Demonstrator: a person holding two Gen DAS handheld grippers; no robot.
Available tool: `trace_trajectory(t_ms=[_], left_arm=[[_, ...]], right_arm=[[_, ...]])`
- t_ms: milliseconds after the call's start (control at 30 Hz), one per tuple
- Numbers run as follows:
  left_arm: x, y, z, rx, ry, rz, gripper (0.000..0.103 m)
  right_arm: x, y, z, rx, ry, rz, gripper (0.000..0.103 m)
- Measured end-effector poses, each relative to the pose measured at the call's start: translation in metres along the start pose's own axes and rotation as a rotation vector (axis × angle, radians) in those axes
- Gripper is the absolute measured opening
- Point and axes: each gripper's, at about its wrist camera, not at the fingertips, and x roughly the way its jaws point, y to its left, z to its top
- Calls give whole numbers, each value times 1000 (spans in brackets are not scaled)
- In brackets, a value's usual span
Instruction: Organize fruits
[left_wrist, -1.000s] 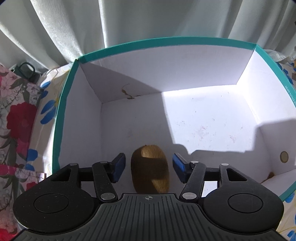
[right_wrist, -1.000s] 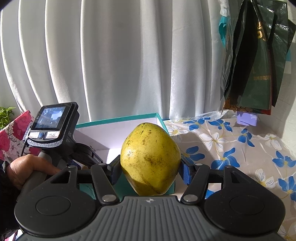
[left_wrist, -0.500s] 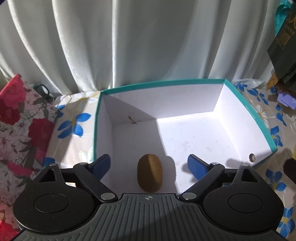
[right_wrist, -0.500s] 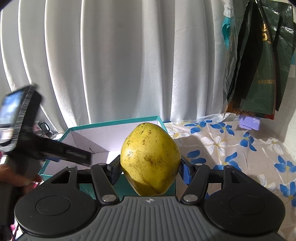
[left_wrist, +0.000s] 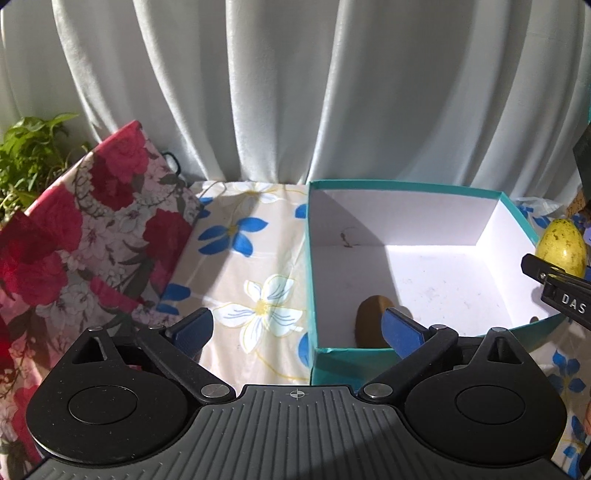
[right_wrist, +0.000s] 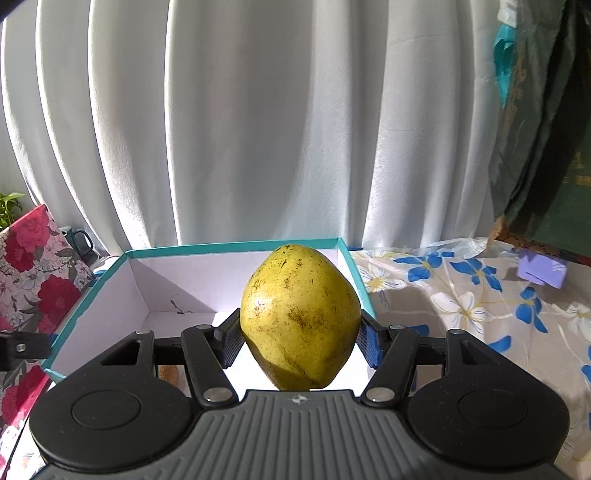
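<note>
Kiwi (left_wrist: 370, 320) inside teal box (left_wrist: 406, 184), floral cushion (left_wrist: 74, 236) beside.

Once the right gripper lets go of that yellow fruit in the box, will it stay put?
Probably not at once: the yellow fruit is rounded and egg-shaped, so it may roll across the flat floor of the box. It looks firm and smooth, and the right gripper grips only its sides.

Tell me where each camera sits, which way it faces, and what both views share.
Left wrist: on the left gripper, angled down at the floral tablecloth and teal box holding a kiwi; jaws opening, nothing between them.
Right wrist: on the right gripper, facing the curtain over the box; shut on a yellow pear.
Shared: box, pear, curtain, tablecloth.
</note>
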Motion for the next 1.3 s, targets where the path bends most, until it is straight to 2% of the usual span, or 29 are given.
trace_trajectory(t_ms=[200, 267, 367, 533, 933, 1033, 1133, 1200, 1233, 1300], left_arm=[[0, 15, -7, -29, 26, 47, 100], [2, 19, -10, -39, 37, 59, 100], [6, 23, -16, -48, 67, 74, 100], [10, 31, -25, -64, 106, 88, 100], [9, 25, -30, -47, 127, 83, 100], [11, 24, -33, -47, 137, 70, 100], [12, 26, -38, -45, 145, 70, 100], [14, 27, -41, -44, 146, 67, 100], [15, 28, -43, -43, 145, 64, 100], [19, 31, -48, -42, 140, 55, 101]], right_arm=[[50, 7, -6, -26, 152, 16, 62], [57, 13, -6, -79, 175, -29, 62], [63, 18, -4, -122, 211, -27, 62], [78, 31, -6, -261, 296, -78, 62], [79, 30, -2, -264, 301, -75, 65], [66, 27, 1, -235, 245, -78, 77], [34, 25, 7, -206, 125, -91, 86], [1, 24, 7, -172, 15, -69, 90], [-18, 23, 5, -152, -52, -48, 96], [-58, 24, -9, -106, -236, 3, 102]])
